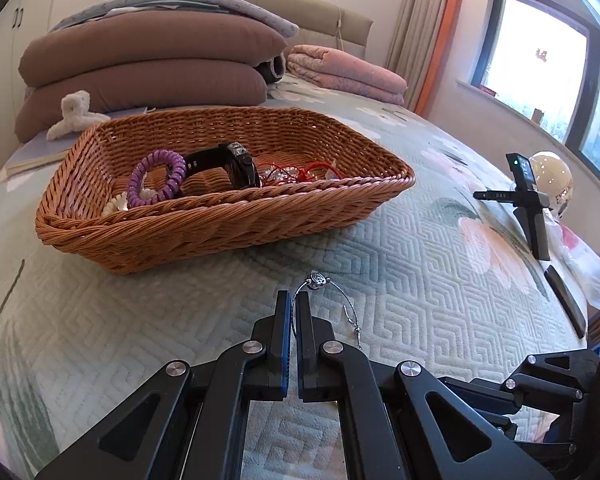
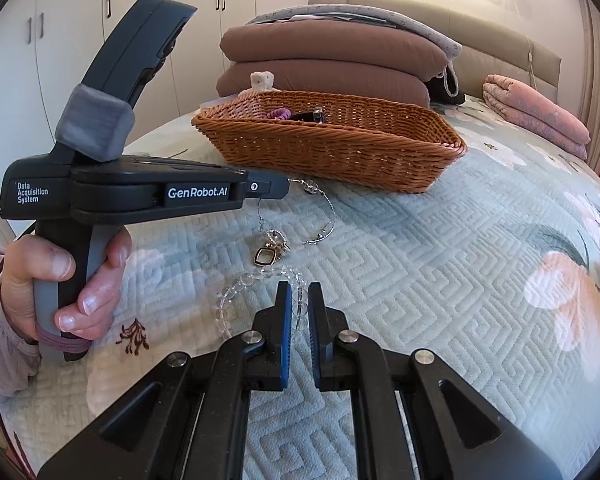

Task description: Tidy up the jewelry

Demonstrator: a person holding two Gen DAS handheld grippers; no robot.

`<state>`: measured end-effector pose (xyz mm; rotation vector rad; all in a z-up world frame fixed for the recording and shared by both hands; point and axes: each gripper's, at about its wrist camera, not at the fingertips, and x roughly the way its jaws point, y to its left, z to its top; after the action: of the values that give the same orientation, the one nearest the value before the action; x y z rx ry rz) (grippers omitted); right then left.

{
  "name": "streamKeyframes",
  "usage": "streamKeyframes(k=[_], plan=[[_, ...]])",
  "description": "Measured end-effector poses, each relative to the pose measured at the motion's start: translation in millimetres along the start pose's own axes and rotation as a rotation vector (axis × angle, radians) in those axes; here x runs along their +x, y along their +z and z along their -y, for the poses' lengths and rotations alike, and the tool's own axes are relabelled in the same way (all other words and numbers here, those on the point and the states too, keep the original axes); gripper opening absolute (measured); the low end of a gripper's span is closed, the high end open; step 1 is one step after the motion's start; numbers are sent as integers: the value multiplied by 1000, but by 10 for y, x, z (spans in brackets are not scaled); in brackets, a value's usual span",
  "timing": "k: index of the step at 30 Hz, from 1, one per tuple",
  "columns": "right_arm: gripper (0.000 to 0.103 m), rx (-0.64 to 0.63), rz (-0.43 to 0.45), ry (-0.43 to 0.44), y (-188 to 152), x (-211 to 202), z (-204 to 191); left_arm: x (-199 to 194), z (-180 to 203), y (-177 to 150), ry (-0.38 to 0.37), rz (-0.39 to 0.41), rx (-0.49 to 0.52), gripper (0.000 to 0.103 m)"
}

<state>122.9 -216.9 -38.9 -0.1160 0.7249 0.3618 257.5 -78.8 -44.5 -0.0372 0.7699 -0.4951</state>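
Observation:
My left gripper (image 1: 293,300) is shut on a thin silver bracelet (image 1: 318,280) with a round charm, held just above the bedspread in front of the wicker basket (image 1: 204,232). The right wrist view shows the same bracelet (image 2: 324,216) hanging from the left gripper (image 2: 286,186). The basket holds a purple coil hair tie (image 1: 156,178), a black watch (image 1: 236,166) and red string jewelry (image 1: 300,172). My right gripper (image 2: 300,300) is shut on a clear bead bracelet (image 2: 236,292) lying on the bed. A gold pendant piece (image 2: 270,250) lies between the two bracelets.
Folded brown quilts (image 1: 140,68) and a pink blanket (image 1: 348,72) lie behind the basket. A black tracker stand (image 1: 528,204), a white round object (image 1: 556,180) and a plastic bag (image 1: 584,264) sit at the bed's right edge. The basket also shows in the right wrist view (image 2: 332,148).

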Motion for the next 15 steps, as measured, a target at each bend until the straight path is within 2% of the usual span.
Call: streamKeyframes(k=[5,10,15], plan=[[10,4,20,-3,-11,-39,12,-41,12,-6,-5,19,5,2],[10,-9,106,7,-24,-221,-13,-212,5,-10,-78,97,7,2],[10,6,113,0,-15,-233,-2,-219,37,-16,-80,102,20,2]])
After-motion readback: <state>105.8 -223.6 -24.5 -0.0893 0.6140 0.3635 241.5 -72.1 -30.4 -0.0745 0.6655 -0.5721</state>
